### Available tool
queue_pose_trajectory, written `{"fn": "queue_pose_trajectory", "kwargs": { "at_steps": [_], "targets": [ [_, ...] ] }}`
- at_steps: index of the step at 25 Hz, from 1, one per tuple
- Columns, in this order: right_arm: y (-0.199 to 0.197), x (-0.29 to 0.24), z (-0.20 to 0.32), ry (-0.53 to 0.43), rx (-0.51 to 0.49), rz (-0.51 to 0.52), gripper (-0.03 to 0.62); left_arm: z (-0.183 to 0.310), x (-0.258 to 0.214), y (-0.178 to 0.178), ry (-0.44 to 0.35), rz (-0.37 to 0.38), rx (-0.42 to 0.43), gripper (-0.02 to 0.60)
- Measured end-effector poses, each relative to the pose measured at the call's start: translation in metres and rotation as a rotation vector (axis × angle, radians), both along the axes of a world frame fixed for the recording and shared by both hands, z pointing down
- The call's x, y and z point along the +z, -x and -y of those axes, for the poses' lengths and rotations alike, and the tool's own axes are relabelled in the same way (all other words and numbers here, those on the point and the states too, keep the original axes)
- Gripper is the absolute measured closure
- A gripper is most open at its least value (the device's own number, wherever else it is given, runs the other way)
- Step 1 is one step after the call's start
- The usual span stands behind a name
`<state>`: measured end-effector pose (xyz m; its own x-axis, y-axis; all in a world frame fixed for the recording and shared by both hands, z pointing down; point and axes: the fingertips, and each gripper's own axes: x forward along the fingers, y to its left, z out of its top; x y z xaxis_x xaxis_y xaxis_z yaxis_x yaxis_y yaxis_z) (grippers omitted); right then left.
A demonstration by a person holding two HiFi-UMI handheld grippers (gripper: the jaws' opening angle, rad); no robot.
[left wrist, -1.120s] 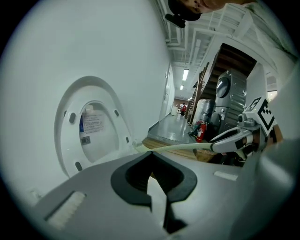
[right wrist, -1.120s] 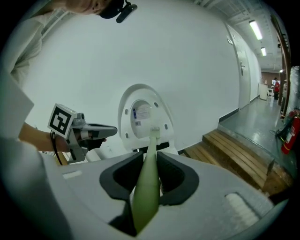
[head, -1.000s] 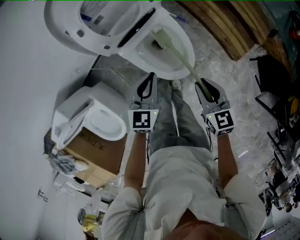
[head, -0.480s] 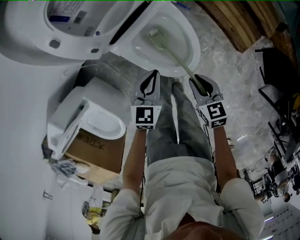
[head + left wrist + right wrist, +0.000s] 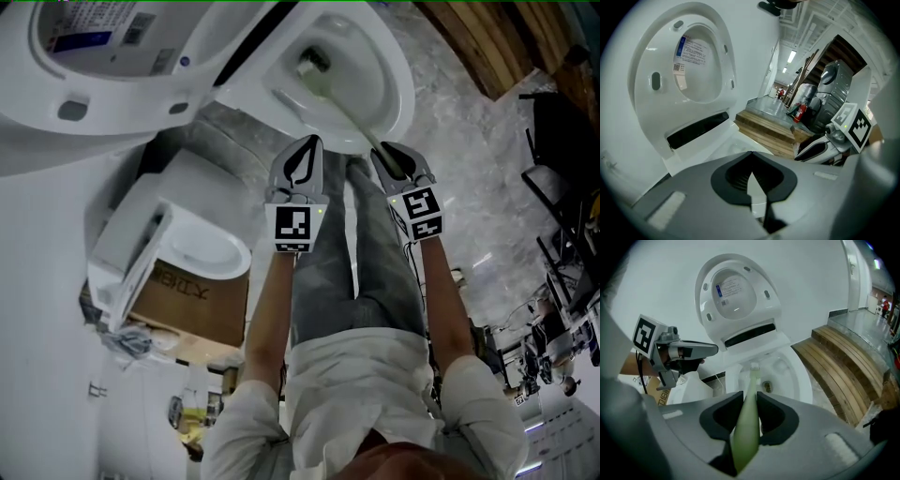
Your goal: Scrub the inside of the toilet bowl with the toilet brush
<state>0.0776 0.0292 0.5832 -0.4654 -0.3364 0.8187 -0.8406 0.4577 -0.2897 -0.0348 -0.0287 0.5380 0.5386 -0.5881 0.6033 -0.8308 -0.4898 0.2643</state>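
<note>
The white toilet bowl (image 5: 394, 89) stands open at the top of the head view, its lid (image 5: 103, 56) raised to the left. My right gripper (image 5: 384, 152) is just short of the bowl's near rim, shut on the pale green toilet brush handle (image 5: 352, 108). The brush head (image 5: 312, 64) rests inside the bowl near the drain. In the right gripper view the handle (image 5: 746, 423) runs between the jaws to the bristles (image 5: 754, 367). My left gripper (image 5: 306, 142) hovers beside it, left of the bowl's front, shut and empty (image 5: 751, 154).
A second white toilet (image 5: 187, 239) sits on a cardboard box (image 5: 192, 300) at the left. Wooden steps (image 5: 483, 42) lie right of the bowl, with dark equipment (image 5: 562, 122) further right. The person's legs (image 5: 361, 253) stand below the grippers on a marble floor.
The right gripper has moved closer to the bowl's rim and the brush head has slid deeper across the bowl. The left gripper kept pace beside it, still shut.
</note>
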Motion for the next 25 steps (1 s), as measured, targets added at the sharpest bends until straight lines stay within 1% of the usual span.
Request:
{"fn": "queue_pose_trajectory", "kwargs": {
  "at_steps": [8, 12, 16, 19, 22, 25],
  "targets": [
    [0.015, 0.045, -0.007, 0.078, -0.049, -0.030, 0.503, -0.001, 0.024, 0.005, 0.029, 0.007, 0.010, 0.565],
    [0.017, 0.061, -0.013, 0.137, -0.078, -0.030, 0.503, -0.006, 0.030, 0.002, 0.043, 0.011, 0.014, 0.565],
    [0.014, 0.065, -0.020, 0.189, -0.095, -0.029, 0.503, -0.010, 0.032, -0.001, 0.050, 0.006, -0.002, 0.565],
    [0.007, 0.068, -0.023, 0.214, -0.117, -0.044, 0.504, -0.010, 0.032, -0.003, 0.038, -0.005, -0.023, 0.565],
    [0.002, 0.067, -0.026, 0.229, -0.164, -0.064, 0.504, -0.017, 0.036, -0.006, 0.065, 0.003, -0.034, 0.565],
    [-0.005, 0.067, -0.031, 0.242, -0.189, -0.085, 0.505, -0.019, 0.039, -0.008, 0.073, 0.007, -0.038, 0.565]
  ]
}}
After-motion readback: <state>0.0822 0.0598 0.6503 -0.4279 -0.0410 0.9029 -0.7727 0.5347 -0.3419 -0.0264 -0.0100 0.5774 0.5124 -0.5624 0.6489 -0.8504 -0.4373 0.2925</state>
